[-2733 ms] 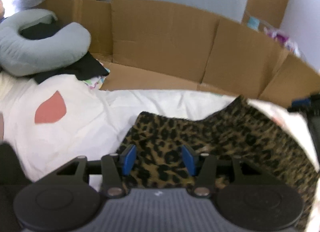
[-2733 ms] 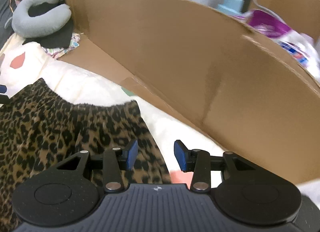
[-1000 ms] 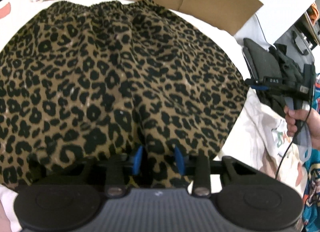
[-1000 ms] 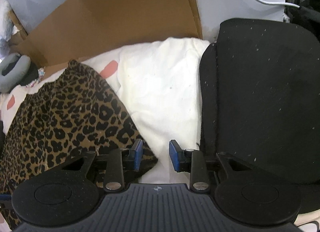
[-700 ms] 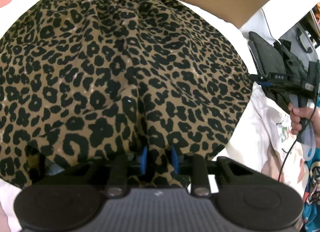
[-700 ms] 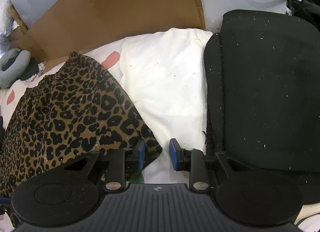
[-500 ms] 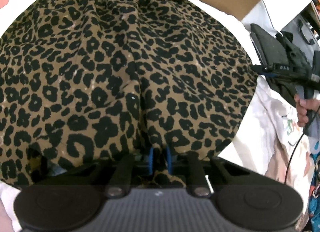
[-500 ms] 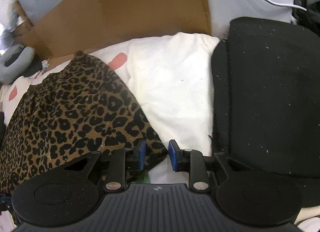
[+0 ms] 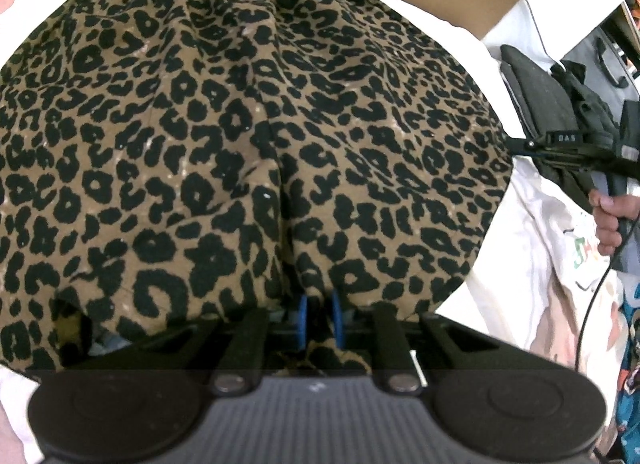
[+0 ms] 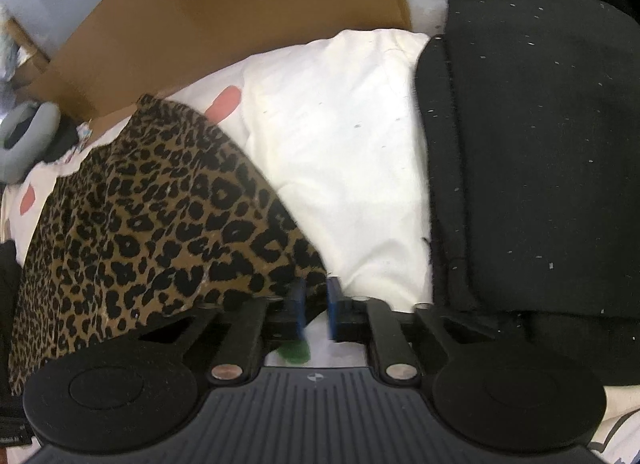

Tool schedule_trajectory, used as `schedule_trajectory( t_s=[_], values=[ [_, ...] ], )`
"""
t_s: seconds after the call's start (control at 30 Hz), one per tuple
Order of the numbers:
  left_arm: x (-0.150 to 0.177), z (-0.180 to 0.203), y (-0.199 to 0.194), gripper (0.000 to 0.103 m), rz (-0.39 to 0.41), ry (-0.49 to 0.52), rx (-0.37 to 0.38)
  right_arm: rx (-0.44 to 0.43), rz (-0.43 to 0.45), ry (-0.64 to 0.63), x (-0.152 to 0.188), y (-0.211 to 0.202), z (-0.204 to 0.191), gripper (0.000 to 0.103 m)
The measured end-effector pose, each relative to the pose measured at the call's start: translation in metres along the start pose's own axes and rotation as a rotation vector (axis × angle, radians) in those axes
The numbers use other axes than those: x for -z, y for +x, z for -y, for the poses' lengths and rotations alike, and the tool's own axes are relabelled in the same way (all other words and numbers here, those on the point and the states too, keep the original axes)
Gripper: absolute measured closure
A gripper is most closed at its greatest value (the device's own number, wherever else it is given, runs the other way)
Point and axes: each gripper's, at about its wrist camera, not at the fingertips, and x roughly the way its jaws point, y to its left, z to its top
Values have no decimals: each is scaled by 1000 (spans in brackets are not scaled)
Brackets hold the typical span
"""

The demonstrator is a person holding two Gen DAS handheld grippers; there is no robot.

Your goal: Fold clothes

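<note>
A leopard-print garment (image 9: pixel 240 123) lies spread on white bedding (image 9: pixel 500 264), its gathered waistband at the far side. My left gripper (image 9: pixel 318 310) is shut on the near hem, with a fold of fabric pinched between the blue pads. In the right wrist view the garment (image 10: pixel 160 215) lies to the left. My right gripper (image 10: pixel 316 306) has its jaws closing to a pinch on the near right corner. In the left wrist view the right gripper (image 9: pixel 520 143) touches the garment's right edge, held by a hand (image 9: pixel 608 215).
Flattened cardboard (image 10: pixel 240 23) stands along the far side of the bedding (image 10: pixel 340 143). A black padded cushion (image 10: pixel 540 143) lies close on the right. A grey neck pillow (image 10: pixel 24 139) sits at the far left. Dark bags (image 9: pixel 560 75) are piled beyond the bed's right edge.
Both grippers went from open over the garment to closed on its near edge. The left pads came together on the hem first, then the right pads on the corner. Neither hand shifted much.
</note>
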Motion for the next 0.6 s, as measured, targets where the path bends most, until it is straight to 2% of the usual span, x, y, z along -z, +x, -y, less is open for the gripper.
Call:
schedule_trajectory(
  t_s=[0.23, 0.43, 0.5, 0.6],
  values=[
    [-1, 6, -9, 95, 11, -13, 43, 43, 48, -47, -5, -16, -9, 101],
    [-1, 9, -14, 96, 12, -8, 89, 65, 104, -41, -12, -32, -9, 101],
    [0, 6, -15, 95, 7, -13, 111, 72, 115, -44, -14, -34, -10, 101],
    [5, 2, -16, 85, -8, -13, 134, 85, 125, -52, -15, -34, -12, 101]
  ],
)
